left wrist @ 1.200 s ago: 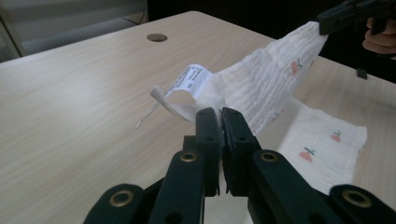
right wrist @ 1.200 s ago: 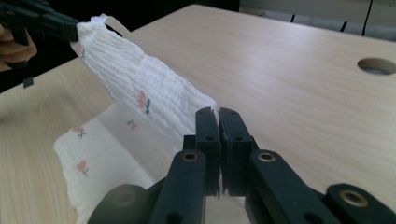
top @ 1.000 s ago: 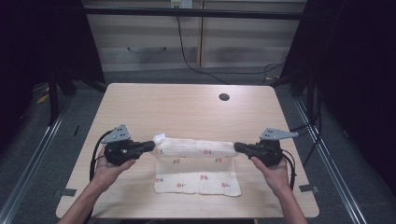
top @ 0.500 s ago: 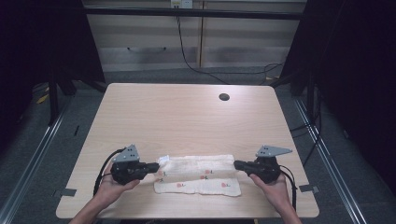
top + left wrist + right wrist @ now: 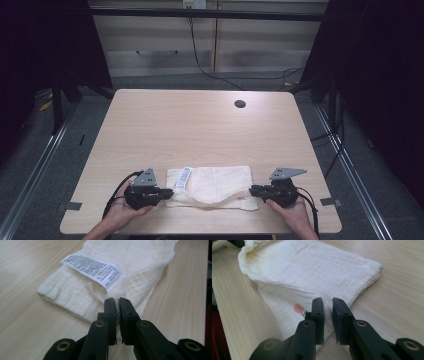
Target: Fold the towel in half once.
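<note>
A cream muslin cloth (image 5: 212, 185) lies folded over itself near the table's front edge, with its white care label (image 5: 184, 176) at the left end. My left gripper (image 5: 169, 191) rests low at the cloth's left end. In the left gripper view its jaws (image 5: 117, 301) stand almost together, with a thin edge of the cloth (image 5: 140, 272) pinched between them, just below the label (image 5: 92, 268). My right gripper (image 5: 252, 190) sits at the right end. Its jaws (image 5: 327, 301) have just been opening and a clear gap shows, with the cloth (image 5: 312, 267) lying between and beneath them, unpressed.
The light wooden table (image 5: 200, 130) has a round cable hole (image 5: 240, 104) at the back right. A small red print (image 5: 298, 308) marks the cloth's lower layer. Dark rails and floor run along both sides of the table.
Both hands have come down and toward the front edge, laying the stretched cloth over its lower half on the table. The right jaws have parted.
</note>
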